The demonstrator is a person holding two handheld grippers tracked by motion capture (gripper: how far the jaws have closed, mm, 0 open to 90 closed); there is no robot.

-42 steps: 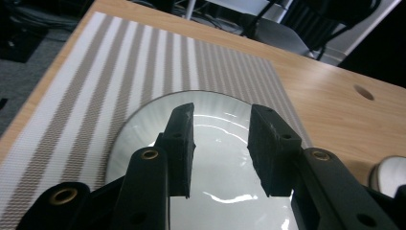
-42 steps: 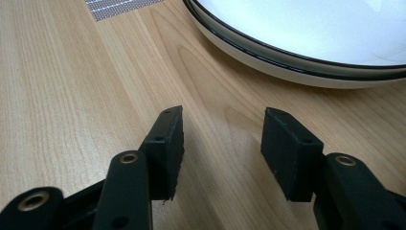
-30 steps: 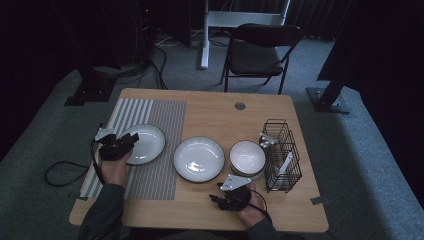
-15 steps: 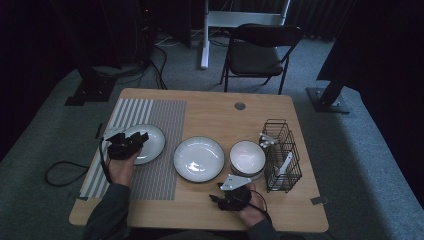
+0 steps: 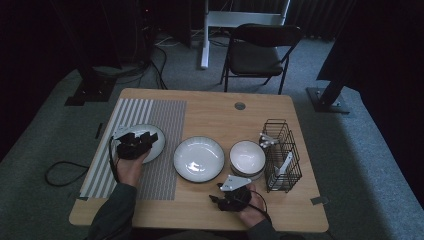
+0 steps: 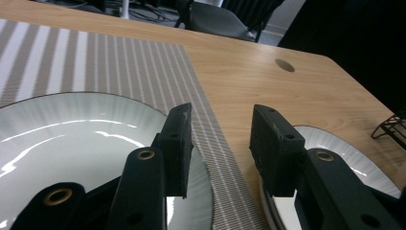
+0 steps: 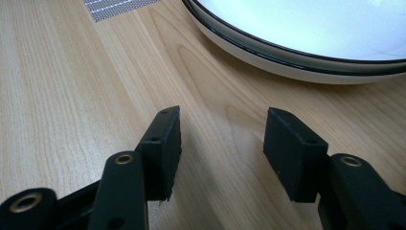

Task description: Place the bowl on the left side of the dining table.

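From above, my left gripper [image 5: 145, 139] hangs over the right half of the round white plate with a thin dark rim [image 5: 146, 142], which lies on the grey-and-white striped placemat [image 5: 160, 120]. My left gripper's own view adds what the high one cannot: its 2 jaws stand apart with nothing between them, the left jaw above the plate's right edge [image 6: 72, 143], the right jaw past that edge, above the wooden table [image 6: 249, 76]. Beyond the right jaw lies the rim of a second round white plate [image 6: 344, 148], the 1 that sits in the middle of the table in the high view [image 5: 199, 158].

The plate under my left gripper lies flat, face up; being round, it has no long axis to tell.

My right gripper [image 5: 227, 196] rests low near the table's near edge. Its view shows both jaws spread, empty, just above the bare wood, with 2 stacked white dark-rimmed plates [image 7: 306, 43] close ahead. The high view shows a white bowl [image 5: 247, 157] beyond that gripper, and a black wire rack [image 5: 282, 155] beside the bowl.
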